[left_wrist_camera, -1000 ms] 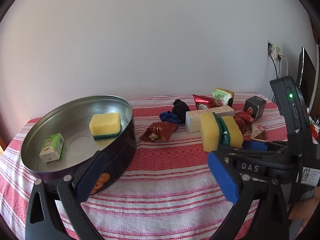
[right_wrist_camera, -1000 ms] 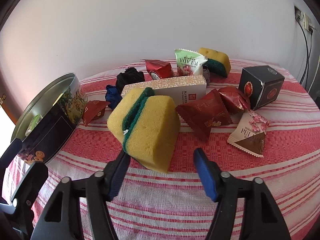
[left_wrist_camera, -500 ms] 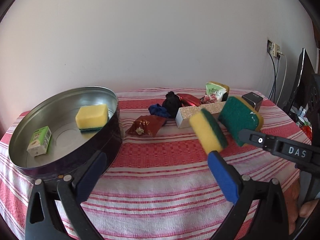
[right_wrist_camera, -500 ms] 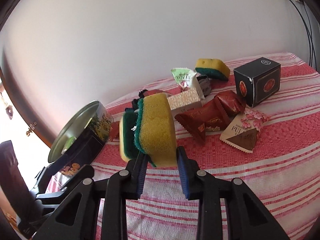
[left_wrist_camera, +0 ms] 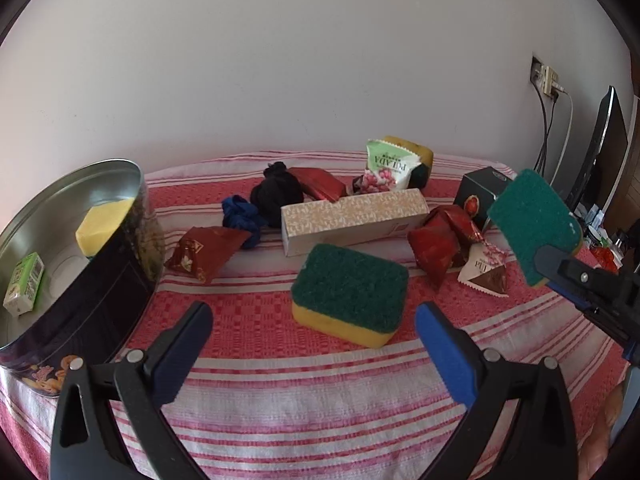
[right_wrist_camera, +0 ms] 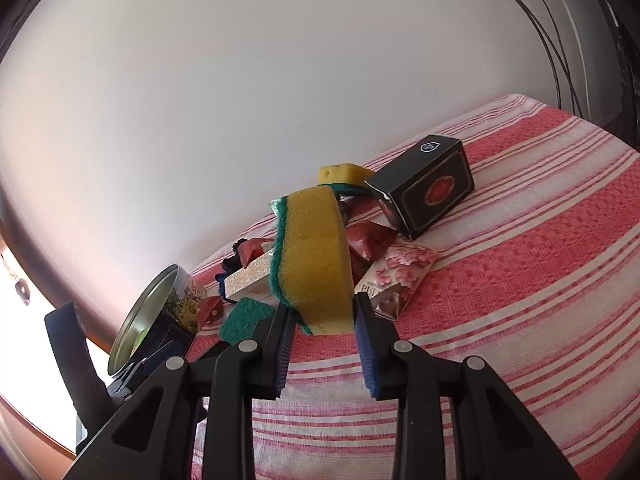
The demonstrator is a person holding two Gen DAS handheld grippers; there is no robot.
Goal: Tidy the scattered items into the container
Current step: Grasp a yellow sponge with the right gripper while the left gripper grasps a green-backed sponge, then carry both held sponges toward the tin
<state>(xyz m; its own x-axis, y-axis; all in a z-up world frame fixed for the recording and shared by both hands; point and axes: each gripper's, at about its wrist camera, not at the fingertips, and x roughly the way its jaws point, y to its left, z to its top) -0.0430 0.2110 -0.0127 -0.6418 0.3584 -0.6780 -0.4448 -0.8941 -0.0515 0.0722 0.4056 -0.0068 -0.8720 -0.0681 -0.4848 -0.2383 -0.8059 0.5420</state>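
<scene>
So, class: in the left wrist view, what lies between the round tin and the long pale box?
A dark red packet lies on the striped cloth between the round tin and the long pale box, with a blue fabric bundle just behind.

Striped tablecloth (left_wrist_camera: 320,400): tin (left_wrist_camera: 120,280), sponge (left_wrist_camera: 352,292), long box (left_wrist_camera: 352,216), snack packets (left_wrist_camera: 204,252).

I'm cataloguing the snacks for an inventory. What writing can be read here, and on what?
"PULADA": green-and-white snack packet, printed upside down.
"PUL", rest hidden: pink-and-brown packet.
Small green carton in the round tin: print too small.
Black box: only emblems, no legible words.
</scene>
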